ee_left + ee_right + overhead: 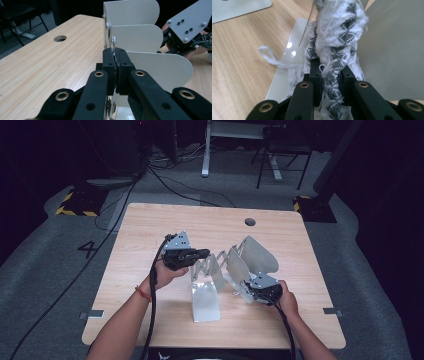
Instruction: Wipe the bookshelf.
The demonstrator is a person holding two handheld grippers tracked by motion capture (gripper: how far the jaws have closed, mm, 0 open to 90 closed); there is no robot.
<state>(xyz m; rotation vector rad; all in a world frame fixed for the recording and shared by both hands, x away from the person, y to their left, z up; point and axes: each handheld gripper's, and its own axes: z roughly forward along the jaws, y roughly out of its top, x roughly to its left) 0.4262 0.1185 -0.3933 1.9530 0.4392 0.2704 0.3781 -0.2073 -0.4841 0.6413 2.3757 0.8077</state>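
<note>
A folding metal rack (235, 265) of rounded grey plates joined by a zigzag scissor linkage stands near the middle of the table (150, 230), with one flat plate (204, 301) lying out toward the near edge. The left gripper (200, 254) has its jaws pinched tight on the thin edge of the rack's linkage; in the left gripper view three curved plates (136, 37) rise one behind another just past the black fingertips. The right gripper (252, 289) is at the rack's right end, its jaws narrow around a frayed black-and-white woven cloth (334, 50) that runs up between them against a grey plate; the pads sit at the cloth's sides, holding it. A loop of pale yarn (268, 56) trails from the cloth onto the wood.

No brand or label can be read on the rack or grippers. A number 4 (87, 248) is marked on the grey floor left of the table. The table is light wood grain with a round cable hole (250, 222) near its far edge. Beyond it the room is dark, with cables on the carpet, yellow-and-black striped feet (75, 211) and a chair (282, 150).
</note>
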